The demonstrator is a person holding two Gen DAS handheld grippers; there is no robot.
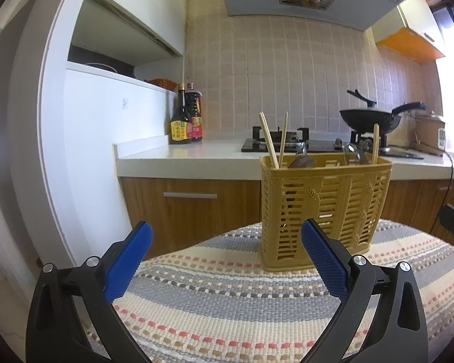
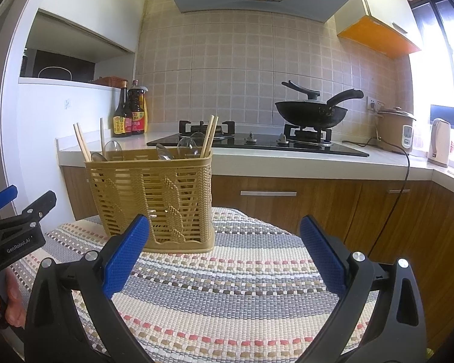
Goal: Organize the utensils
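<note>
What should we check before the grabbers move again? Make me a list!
1. Left gripper open: ok, jaws wide apart and holding nothing.
2. Right gripper open: ok, also wide apart and holding nothing.
3. Basket upright on the mat: ok.
4. Chopsticks and spoons in the basket: ok, all standing inside.
5. Loose utensils left on the mat: none in view, though the grippers hide part of it.
6. Sorted by compartment: cannot tell, the dividers are not clear from here.
</note>
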